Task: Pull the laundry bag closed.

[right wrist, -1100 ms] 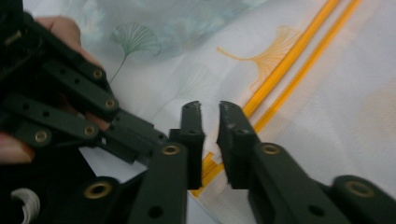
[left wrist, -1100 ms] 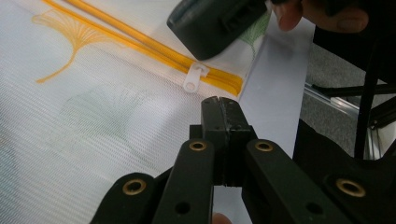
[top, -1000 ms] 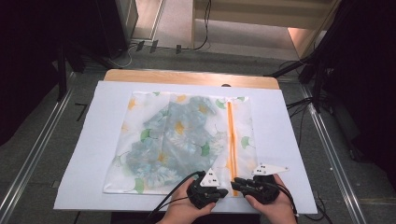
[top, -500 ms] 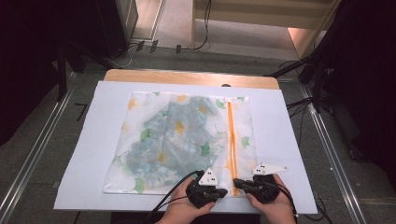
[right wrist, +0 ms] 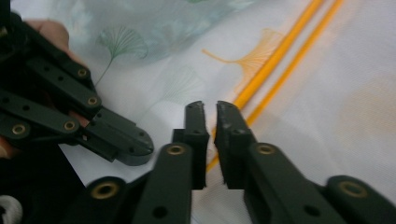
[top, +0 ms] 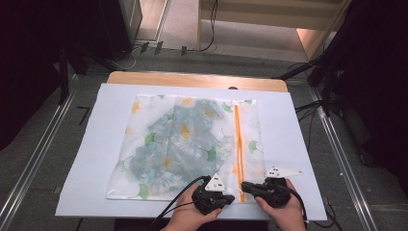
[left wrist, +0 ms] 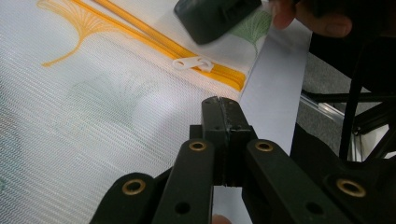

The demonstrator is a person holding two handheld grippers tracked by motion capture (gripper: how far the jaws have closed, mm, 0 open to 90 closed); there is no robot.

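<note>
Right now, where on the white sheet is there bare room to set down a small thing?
Bare strips of white sheet lie left of the mesh bag, and right of it toward the sheet's edge. The near edge is crowded: left gripper and right gripper meet by the orange zipper.

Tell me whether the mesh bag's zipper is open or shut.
Shut at the near end: the white zipper pull lies near the end of the orange zipper, whose teeth meet behind it. Farther along the mesh bag, cannot tell.

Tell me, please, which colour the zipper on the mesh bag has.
Orange, with a white pull tab. The zipper shows best in the left gripper view.
</note>
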